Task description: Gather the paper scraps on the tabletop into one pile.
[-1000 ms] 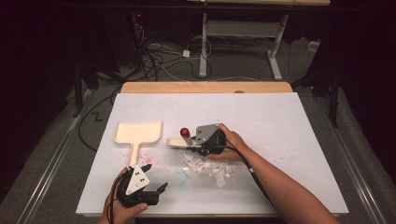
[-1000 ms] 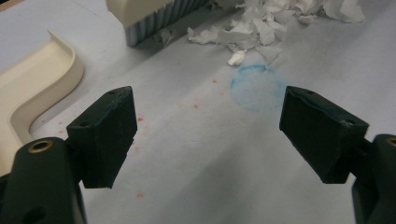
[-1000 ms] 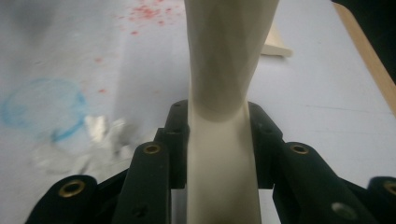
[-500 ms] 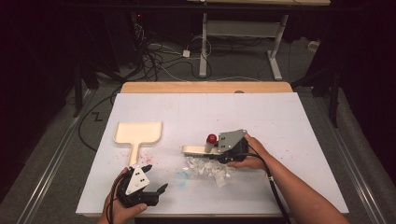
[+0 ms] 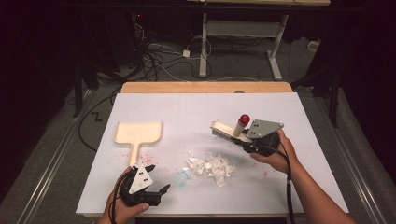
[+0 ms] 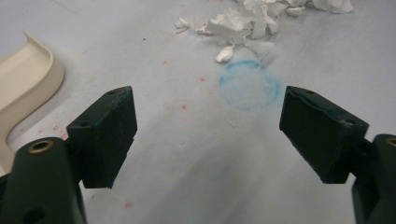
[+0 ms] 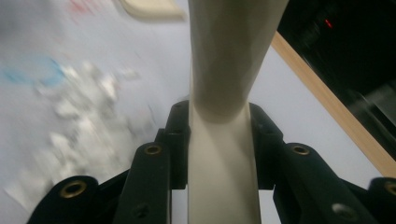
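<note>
My right gripper (image 5: 243,139) has its fingers clamped on the handle of the cream brush (image 5: 223,130), which now hangs right of the paper scraps (image 5: 210,165); a second ago it was over their left part, near the dustpan (image 5: 137,133). My left gripper (image 5: 156,193) has not shifted, fingers spread wide and holding nothing, above the worktop (image 5: 187,112) beside a blue ring mark (image 6: 250,85).

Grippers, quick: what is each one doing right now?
Left gripper: open, holding nothing.
Right gripper: closed on the brush handle.
</note>
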The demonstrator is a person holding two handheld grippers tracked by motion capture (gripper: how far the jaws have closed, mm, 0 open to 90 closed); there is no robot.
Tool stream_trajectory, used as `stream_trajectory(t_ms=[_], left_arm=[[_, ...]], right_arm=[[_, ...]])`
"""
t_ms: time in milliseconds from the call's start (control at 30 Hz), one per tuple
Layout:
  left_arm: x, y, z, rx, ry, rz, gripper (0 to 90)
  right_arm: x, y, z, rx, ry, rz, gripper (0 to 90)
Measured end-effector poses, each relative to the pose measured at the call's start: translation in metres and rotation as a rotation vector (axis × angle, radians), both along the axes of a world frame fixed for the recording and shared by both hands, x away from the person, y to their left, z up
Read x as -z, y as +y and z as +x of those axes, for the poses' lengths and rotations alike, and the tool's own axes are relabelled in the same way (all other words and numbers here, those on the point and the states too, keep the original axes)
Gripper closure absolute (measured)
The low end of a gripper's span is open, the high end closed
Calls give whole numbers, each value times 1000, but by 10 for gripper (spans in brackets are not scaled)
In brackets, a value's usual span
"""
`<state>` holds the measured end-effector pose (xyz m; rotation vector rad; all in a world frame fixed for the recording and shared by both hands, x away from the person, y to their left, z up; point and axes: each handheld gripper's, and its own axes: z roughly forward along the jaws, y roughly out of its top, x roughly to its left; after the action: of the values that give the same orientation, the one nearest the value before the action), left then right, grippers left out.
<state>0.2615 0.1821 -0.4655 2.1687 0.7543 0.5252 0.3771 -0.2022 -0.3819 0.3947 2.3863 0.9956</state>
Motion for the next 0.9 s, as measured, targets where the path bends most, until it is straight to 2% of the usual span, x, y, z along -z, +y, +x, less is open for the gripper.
stream_trajectory(t_ms=[33, 100, 133, 200, 233, 267, 367, 400, 433, 500, 533, 633, 667, 767, 900], left_arm=[[0, 0, 0, 0, -2, 1, 180], [-1, -1, -2, 3, -4, -2, 180], [-2, -1, -2, 4, -6, -1, 180], [-2, -2, -3, 6, -8, -2, 180], [-2, -2, -3, 7, -7, -2, 180], [-2, -2, -3, 7, -8, 1, 180], [-1, -3, -3, 13, -6, 4, 180], [-1, -3, -3, 13, -7, 7, 180], [-2, -3, -3, 14, -6, 4, 180], [-2, -3, -2, 14, -6, 1, 180], [-2, -3, -2, 15, -6, 0, 180], [-2, -5, -2, 23, -6, 7, 180], [-3, -6, -2, 26, -9, 7, 180], [-3, -7, -2, 29, -11, 9, 180], [-4, -8, -3, 40, -15, 13, 180]], right_arm=[[1, -3, -4, 58, 5, -32, 677], [5, -10, -11, 132, -8, -94, 678], [7, -14, -13, 155, 0, -95, 678], [10, -23, -19, 188, 31, -64, 678], [10, -32, -26, 236, 41, -50, 678], [10, -32, -26, 236, 41, -50, 678], [9, -47, -40, 276, 62, -44, 678], [12, -56, -50, 296, 75, -47, 678], [12, -56, -50, 296, 75, -47, 678], [15, -71, -65, 348, 93, -54, 678], [15, -71, -65, 348, 93, -54, 678], [18, -82, -76, 434, 100, -36, 678], [28, -83, -80, 486, 116, -37, 678], [32, -78, -83, 505, 118, -8, 678], [38, -54, -83, 515, 131, 20, 677]])
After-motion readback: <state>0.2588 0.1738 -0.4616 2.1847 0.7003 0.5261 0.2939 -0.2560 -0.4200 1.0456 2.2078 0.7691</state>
